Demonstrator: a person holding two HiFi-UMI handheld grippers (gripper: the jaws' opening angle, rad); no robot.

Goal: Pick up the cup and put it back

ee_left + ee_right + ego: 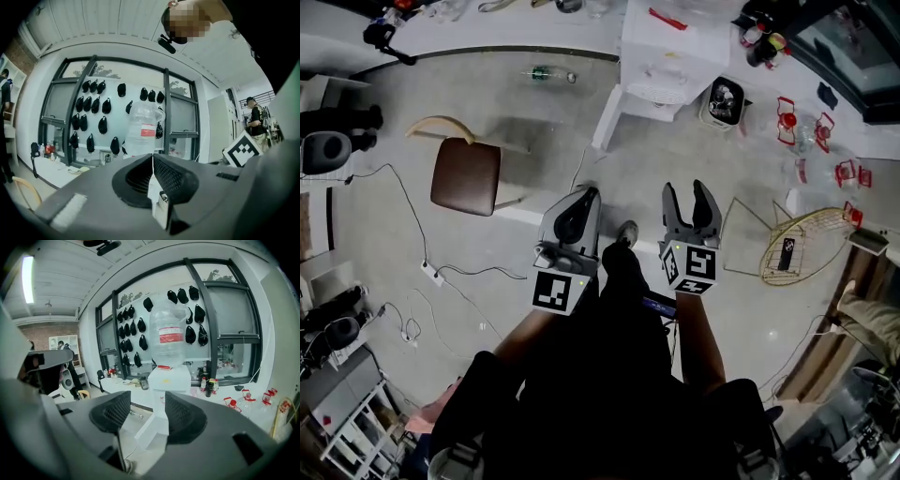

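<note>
The cup I cannot pick out for certain; a small dark pot (144, 383) on the long white bench (117, 386), just left of the water dispenser (168, 380), may be it, but it is too small to tell; neither of my tongs holds anything.

My left tongs (152, 157) are closed, the two black ribbed pads meeting along a thin seam with nothing between them; in the head view the left tongs (574, 217) point away from me over the floor. My right tongs (147, 413) stand open, the pads well apart, and through the gap I see the white foot of the dispenser and bare floor; in the head view the right tongs (687, 192) spread like a fork beside the left pair.

Both point toward the dispenser, which carries a big clear bottle (169, 331) with a red label; behind it a dark-framed window (225, 319) is hung with rows of black caps. Near the dispenser a small bin (724, 101) stands on the grey floor (534, 122); a chair with a brown seat (467, 175) stands to my left, a yellow wire chair (802, 246) lies tipped to my right, and red-capped bottles (787, 120) stand beyond it.
</note>
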